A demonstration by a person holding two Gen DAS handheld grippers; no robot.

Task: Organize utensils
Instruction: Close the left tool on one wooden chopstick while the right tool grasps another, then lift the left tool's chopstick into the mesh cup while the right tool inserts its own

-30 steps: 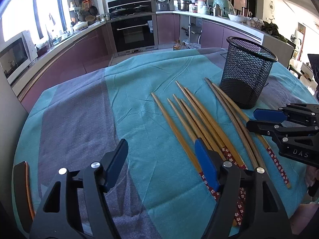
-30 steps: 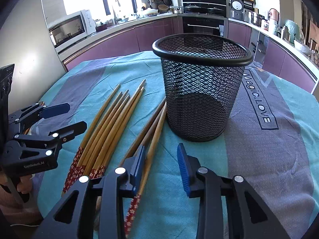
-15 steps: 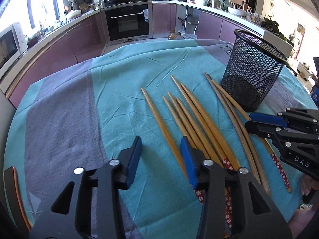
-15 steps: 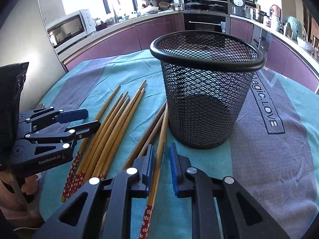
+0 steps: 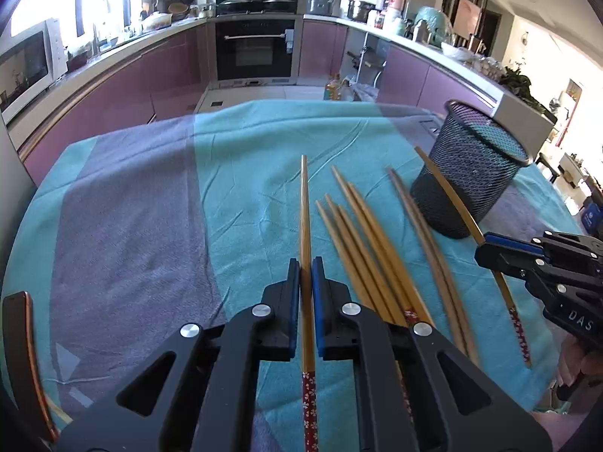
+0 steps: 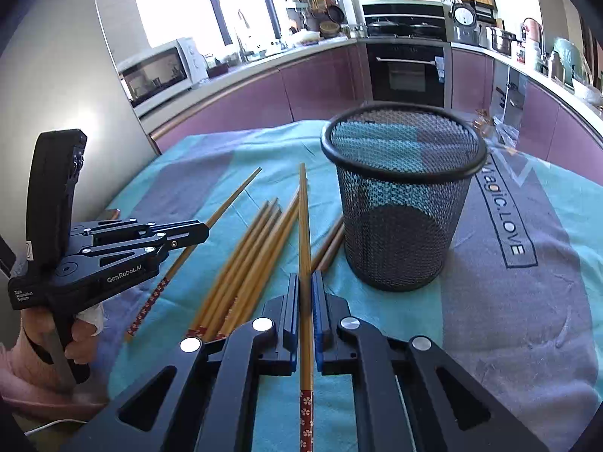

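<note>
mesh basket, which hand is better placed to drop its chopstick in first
Right. The right gripper holds its chopstick close beside the mesh basket. The left gripper, also holding a chopstick, sits beyond the loose chopsticks.

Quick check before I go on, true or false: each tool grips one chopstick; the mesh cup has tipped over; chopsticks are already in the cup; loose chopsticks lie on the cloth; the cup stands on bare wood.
1. Each tool grips one chopstick. True: the left tool is shut on the left chopstick, the right tool on the right chopstick.
2. The mesh cup has tipped over. False: it stands upright.
3. Chopsticks are in the cup. False: it looks empty.
4. Loose chopsticks lie on the cloth. True.
5. The cup stands on bare wood. False: on the cloth.
</note>
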